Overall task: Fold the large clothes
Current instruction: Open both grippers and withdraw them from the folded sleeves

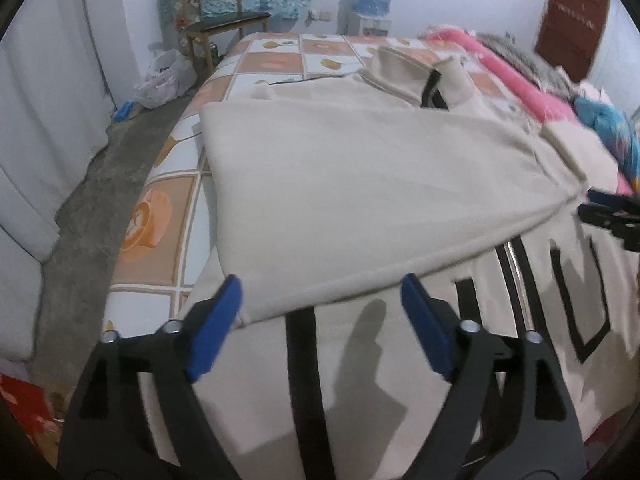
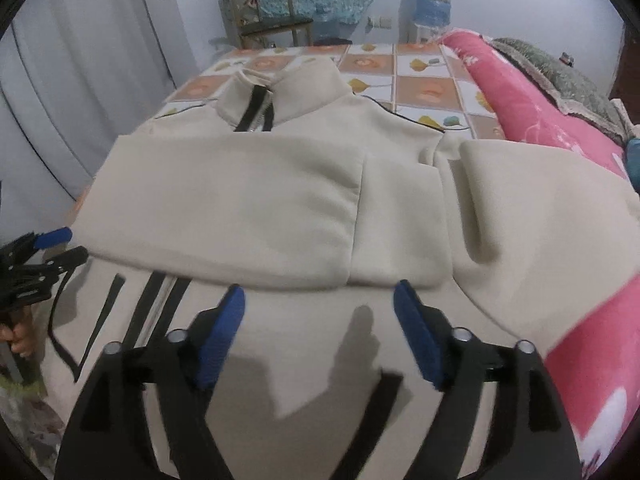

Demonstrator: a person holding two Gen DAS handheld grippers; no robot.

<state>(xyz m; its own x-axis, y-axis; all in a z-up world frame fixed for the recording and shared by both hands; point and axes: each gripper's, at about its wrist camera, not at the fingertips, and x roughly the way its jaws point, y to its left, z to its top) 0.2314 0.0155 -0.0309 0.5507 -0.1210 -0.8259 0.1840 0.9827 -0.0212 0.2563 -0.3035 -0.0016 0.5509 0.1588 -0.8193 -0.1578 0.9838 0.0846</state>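
Note:
A large cream jacket (image 1: 360, 184) (image 2: 240, 200) with a black zipper and black stripes lies front-up on the bed. Its collar (image 2: 280, 92) points to the far end. Both sleeves lie folded across the chest, and their lower edge sits just past my fingertips. My left gripper (image 1: 320, 284) hovers open over the jacket's lower left part, with nothing between its blue pads. My right gripper (image 2: 319, 292) stands open over the lower right part, likewise holding nothing. Each gripper shows at the edge of the other's view: the right gripper (image 1: 608, 212) and the left gripper (image 2: 44, 248).
The bed sheet (image 1: 160, 220) has orange and white squares. A rolled pink blanket (image 2: 540, 120) runs along the bed's right side. A wooden chair (image 1: 224, 16), a water dispenser (image 1: 372, 0) and a plastic bag (image 1: 164, 80) stand beyond the bed; bare floor lies to the left.

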